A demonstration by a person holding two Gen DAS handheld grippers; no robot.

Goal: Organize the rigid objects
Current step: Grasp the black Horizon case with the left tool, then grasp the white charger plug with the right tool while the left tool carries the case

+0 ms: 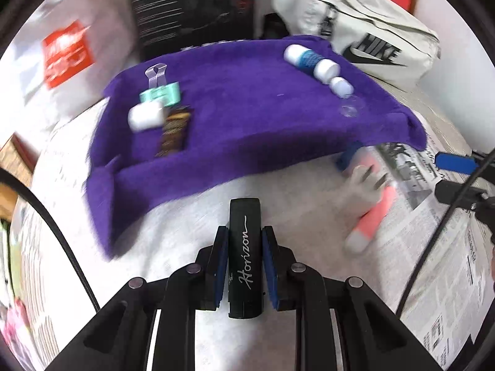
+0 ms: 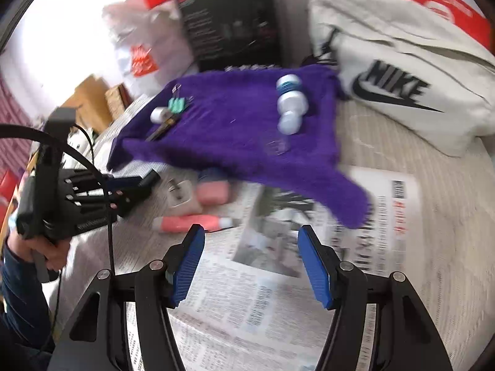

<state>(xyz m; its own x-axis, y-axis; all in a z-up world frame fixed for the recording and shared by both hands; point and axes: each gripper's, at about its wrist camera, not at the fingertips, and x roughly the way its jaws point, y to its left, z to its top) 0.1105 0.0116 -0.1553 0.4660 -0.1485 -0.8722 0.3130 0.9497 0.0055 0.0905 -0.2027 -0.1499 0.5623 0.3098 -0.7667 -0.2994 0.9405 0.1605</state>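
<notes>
The left gripper (image 1: 245,258) clamps a black Horizon case (image 1: 244,256) upright between its pads, just near of the purple cloth (image 1: 241,117). The right gripper (image 2: 251,261) hangs wide apart over newspaper (image 2: 247,309), holding nothing. White bottles (image 2: 289,105) lie on the cloth's far right.

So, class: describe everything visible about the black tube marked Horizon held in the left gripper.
The black tube marked Horizon is a smooth, glossy, plastic-looking cylinder with white cursive lettering along its length. It points away from the camera, clamped on both sides by the blue pads of the left gripper, above white paper in front of the purple fuzzy cloth.
</notes>
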